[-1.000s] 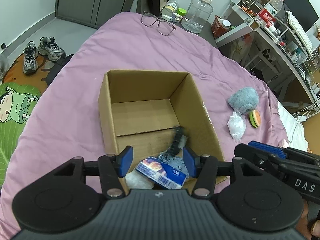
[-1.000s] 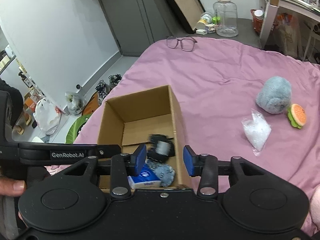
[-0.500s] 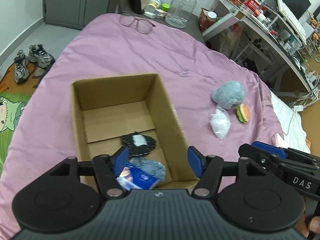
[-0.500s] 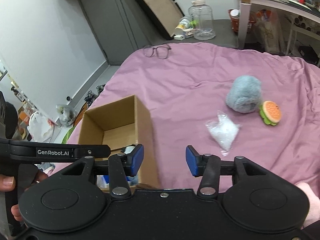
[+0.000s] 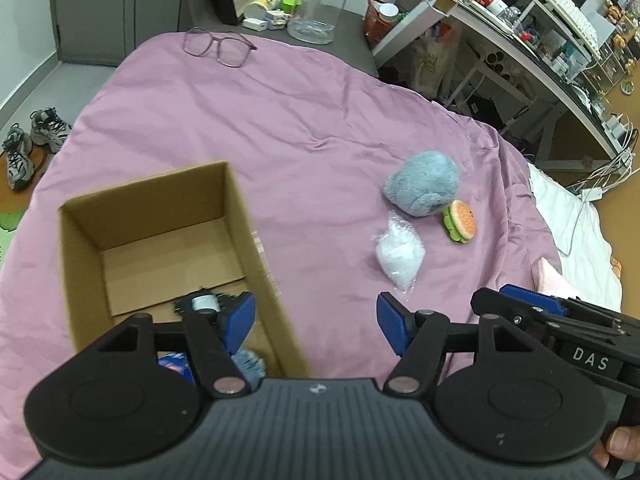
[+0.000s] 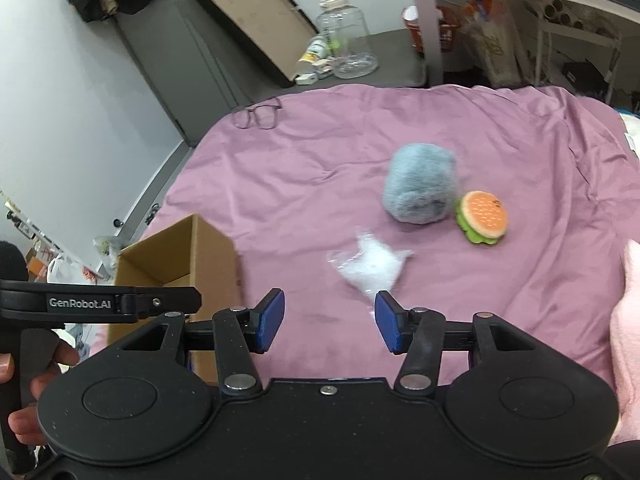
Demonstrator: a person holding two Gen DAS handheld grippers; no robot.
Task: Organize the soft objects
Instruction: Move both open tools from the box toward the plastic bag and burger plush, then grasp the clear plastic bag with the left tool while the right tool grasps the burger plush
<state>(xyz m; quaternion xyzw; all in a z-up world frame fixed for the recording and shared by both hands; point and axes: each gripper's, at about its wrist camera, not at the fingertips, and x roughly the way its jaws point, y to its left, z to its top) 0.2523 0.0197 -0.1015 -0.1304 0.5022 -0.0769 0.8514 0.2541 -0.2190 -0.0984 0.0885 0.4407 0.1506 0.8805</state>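
Your left gripper [image 5: 316,322] and right gripper [image 6: 329,322] both had jaws released, grasping nothing. The white bag [image 6: 370,266] lay on the bed [image 6: 304,176] just ahead of the right jaws. Grey plush [image 6: 420,188] at 1 o'clock, burger toy [image 6: 482,218] touching it. Cardboard box [image 5: 248,232] at 10 o'clock.

My bedroom at home, purple bedsheet [image 5: 280,120], sneakers [image 5: 28,140] on floor, cluttered desk shelving [image 5: 540,20], eyeglasses [image 5: 218,46] on bed

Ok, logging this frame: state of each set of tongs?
Left tongs: open, holding nothing.
Right tongs: open, holding nothing.
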